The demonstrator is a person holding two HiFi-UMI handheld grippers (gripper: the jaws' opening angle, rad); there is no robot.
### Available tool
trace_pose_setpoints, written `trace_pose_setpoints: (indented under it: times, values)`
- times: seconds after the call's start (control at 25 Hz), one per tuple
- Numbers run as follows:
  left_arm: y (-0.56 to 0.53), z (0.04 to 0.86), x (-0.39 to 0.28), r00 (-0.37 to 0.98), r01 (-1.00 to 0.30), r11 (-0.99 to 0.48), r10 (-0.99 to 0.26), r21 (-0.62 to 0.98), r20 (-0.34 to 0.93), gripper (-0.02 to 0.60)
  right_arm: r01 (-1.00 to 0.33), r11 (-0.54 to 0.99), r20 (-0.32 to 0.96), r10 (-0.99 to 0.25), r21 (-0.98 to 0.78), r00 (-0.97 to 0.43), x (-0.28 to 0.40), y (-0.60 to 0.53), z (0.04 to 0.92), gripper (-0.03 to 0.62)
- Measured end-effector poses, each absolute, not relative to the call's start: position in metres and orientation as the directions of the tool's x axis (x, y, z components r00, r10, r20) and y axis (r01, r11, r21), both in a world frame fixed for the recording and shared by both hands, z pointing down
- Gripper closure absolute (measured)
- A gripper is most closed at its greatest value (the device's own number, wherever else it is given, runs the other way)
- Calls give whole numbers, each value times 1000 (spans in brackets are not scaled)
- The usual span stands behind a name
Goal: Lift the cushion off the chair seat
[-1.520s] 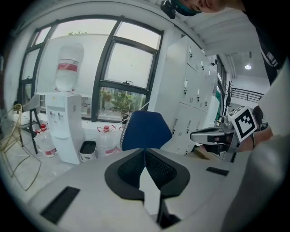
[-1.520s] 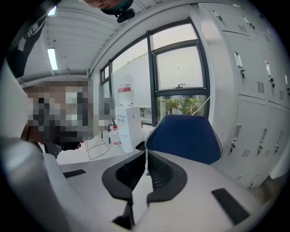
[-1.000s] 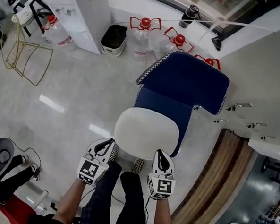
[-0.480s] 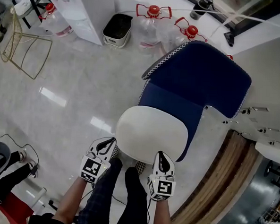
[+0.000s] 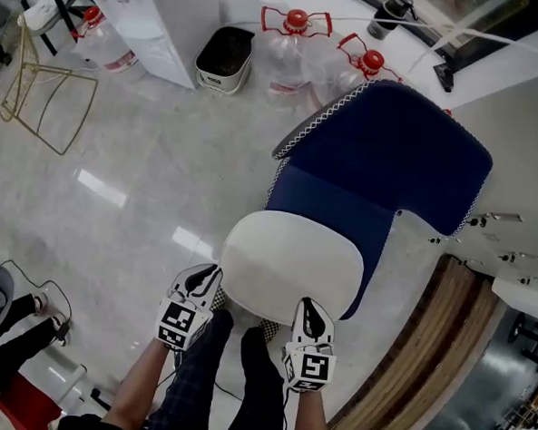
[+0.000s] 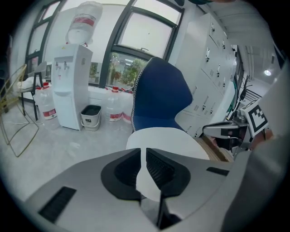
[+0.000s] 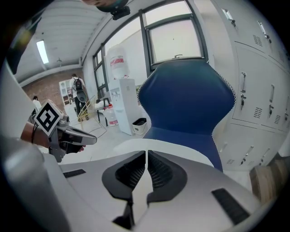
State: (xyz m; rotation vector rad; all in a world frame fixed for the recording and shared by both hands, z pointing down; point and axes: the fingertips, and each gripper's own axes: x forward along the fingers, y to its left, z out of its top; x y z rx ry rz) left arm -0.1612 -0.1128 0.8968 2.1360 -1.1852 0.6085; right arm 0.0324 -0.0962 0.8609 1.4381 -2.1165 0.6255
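Observation:
A white oval cushion [image 5: 289, 265] lies on the seat of a blue chair [image 5: 391, 144] with a tall curved back. My left gripper [image 5: 213, 272] hangs at the cushion's near left edge, jaws shut with nothing between them. Shut and empty as well, my right gripper [image 5: 304, 304] is at the near right edge. In the left gripper view the cushion [image 6: 167, 140] sits just beyond the shut jaws [image 6: 143, 152], and the right gripper [image 6: 226, 131] shows at the right. The right gripper view has the cushion [image 7: 181, 152] past its own jaws [image 7: 146, 154].
Several water bottles [image 5: 295, 38], a black bin [image 5: 224, 60] and a white dispenser [image 5: 158, 21] stand beyond the chair. A gold wire chair [image 5: 36, 86] is at far left. Lockers [image 5: 513, 243] and a wooden strip [image 5: 424, 355] line the right. The person's legs [image 5: 214, 370] stand below.
Both grippers have come down toward the cushion's near edge, and the chair now fills more of the head view. The jaws stay shut.

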Motion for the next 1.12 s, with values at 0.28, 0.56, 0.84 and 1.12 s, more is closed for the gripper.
trace_pose_setpoints:
  times: [0.28,0.56,0.84,1.12]
  values:
    - [-112,937,-162,510,-855,-401,-542,328,668,428,-936,342,650,-693,-84,-312,31,-94,883,559]
    - [-105,975,-158,538,-832,-434,-481,346,692,347,-932,356,667,-679,-67,-307,27,-92,904,559]
    - [-110,998,-158,543,-832,-403,-452,381,707,325,-935,349,672,-677,-64,-299,24,-96,917,559]
    - [-113,1003,-156,584,-805,-411,-424,428,692,321,-940,336,672,-684,-58,-285,25,-104,923,559]
